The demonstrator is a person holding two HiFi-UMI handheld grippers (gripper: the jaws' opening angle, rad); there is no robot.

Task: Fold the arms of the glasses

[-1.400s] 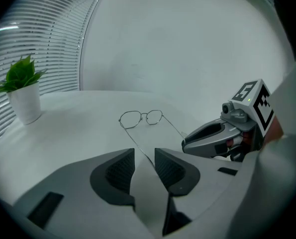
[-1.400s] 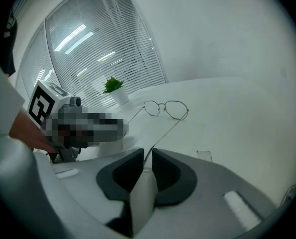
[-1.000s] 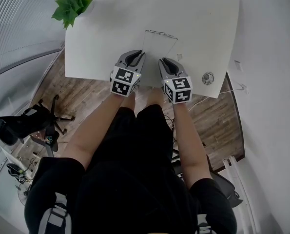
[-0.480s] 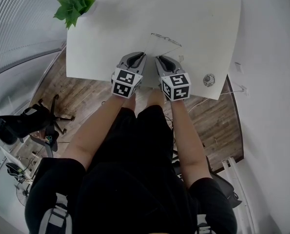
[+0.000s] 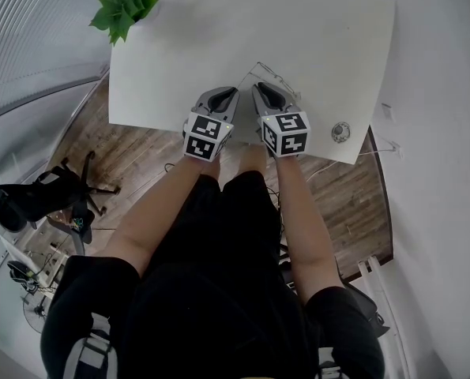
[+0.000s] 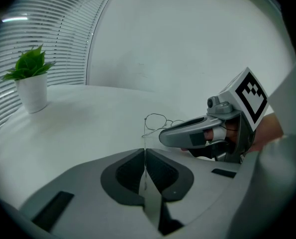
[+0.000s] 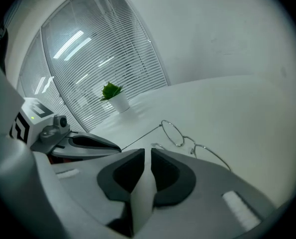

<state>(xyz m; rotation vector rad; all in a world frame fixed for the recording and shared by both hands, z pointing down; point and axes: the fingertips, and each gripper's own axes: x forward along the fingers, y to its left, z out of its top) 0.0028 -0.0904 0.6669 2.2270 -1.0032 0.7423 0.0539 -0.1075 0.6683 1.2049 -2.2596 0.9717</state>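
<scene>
Glasses (image 7: 173,133) with a thin wire frame lie on the white table (image 5: 179,69) just ahead of both grippers, their arms unfolded and pointing back toward the jaws. Nearest, the left gripper (image 6: 145,151) has just been closing and now pinches the end of one temple arm (image 6: 144,139). The wire runs straight down the seam between its pads, with no gap beside it. That hold looks meant to anchor the light frame so it cannot skate over the smooth top while the other side is worked. Just beside it, the right gripper (image 7: 148,151) has drawn its jaws in slightly, yet a narrow slot remains between the pads with only table showing through. A short curved wire end (image 7: 155,144), probably the tip of the other arm, sits just past its jaw tips, ungripped. Placed so, this gripper seems ready to catch or push that arm inward toward the lenses. Neither arm looks folded yet. Well beyond the frame, off to the left gripper's side, a small white pot (image 6: 32,92) holds a green leafy plant (image 6: 28,66).
</scene>
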